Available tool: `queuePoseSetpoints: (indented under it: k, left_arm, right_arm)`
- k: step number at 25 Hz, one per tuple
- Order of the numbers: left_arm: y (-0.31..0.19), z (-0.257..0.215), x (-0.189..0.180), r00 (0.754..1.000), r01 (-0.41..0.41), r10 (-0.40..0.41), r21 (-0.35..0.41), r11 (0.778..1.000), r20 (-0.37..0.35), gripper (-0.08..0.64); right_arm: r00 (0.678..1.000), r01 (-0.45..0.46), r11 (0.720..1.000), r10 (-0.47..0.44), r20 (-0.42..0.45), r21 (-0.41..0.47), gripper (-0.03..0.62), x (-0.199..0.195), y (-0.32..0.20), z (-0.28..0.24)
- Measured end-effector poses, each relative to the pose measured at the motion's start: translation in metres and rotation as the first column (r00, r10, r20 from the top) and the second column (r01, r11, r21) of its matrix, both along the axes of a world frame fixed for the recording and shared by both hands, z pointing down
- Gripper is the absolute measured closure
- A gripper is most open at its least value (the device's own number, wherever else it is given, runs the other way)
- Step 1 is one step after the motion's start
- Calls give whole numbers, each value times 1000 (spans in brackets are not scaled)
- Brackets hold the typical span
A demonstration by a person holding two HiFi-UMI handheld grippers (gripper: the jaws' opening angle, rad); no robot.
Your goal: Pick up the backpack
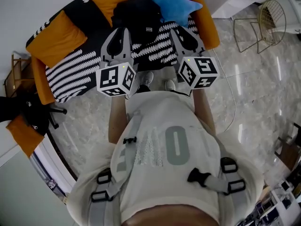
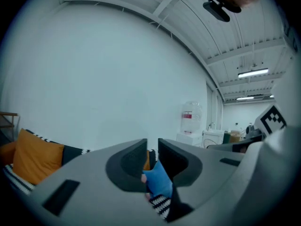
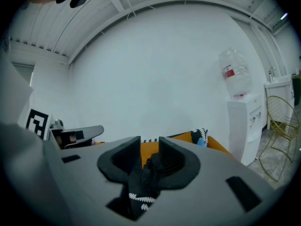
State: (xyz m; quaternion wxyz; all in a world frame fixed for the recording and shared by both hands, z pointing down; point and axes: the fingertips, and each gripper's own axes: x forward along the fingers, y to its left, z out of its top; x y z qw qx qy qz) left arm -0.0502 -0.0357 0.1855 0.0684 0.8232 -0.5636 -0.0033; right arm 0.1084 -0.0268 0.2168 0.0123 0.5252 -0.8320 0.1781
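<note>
From above, a person in a cream T-shirt (image 1: pixel 164 145) stands facing an orange sofa (image 1: pixel 56 39) with a black-and-white striped cover (image 1: pixel 75 67). The black backpack (image 1: pixel 136 15) sits on the far part of the seat against the backrest, with a blue star cushion (image 1: pixel 176 4) leaning at its right. The left gripper (image 1: pixel 120 31) and the right gripper (image 1: pixel 181 33) are held side by side on the near side of the backpack. The left one's tips are just at the backpack's near left corner, and the right one's tips are off to its right, below the cushion. Whether either touches it cannot be told from here.

In the left gripper view the jaws stand only a thin slit apart with nothing clamped. Through the slit show the blue cushion and a bit of striped cover, both farther off. An orange pillow (image 2: pixel 35 161) lies at the left and a water dispenser (image 2: pixel 190 121) stands far right.

In the right gripper view the jaws are narrowly parted, wider than the left pair, and grip nothing. The backpack (image 3: pixel 143 180) shows low in the gap, beyond and below the tips, with the orange backrest behind it. A wire chair (image 3: pixel 282 126) stands at the far right.
</note>
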Motion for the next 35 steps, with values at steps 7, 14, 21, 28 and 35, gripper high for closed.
queuePoseSetpoints:
  k: [7,14,21,28,35]
  left_arm:
    - [-17,-9,-1,987,-85,89,36,996,-132,226]
    - [-26,-1,-14,990,-61,62,14,998,-130,216]
    - [-43,31,-42,979,13,-31,-91,996,-199,216]
    - [-81,86,-68,996,35,-50,-182,983,-75,216]
    - [-144,228,-106,997,75,-73,-341,937,17,216]
  right_arm:
    - [998,-33,999,33,52,3,244,-1,-13,1]
    - [989,-56,998,61,137,-41,244,3,-22,8]
    - [990,-46,993,60,131,-106,249,-2,-34,30]
    - [993,1,985,19,113,-175,249,-23,-74,63]
    - [999,15,958,-7,31,-287,249,-34,-139,175]
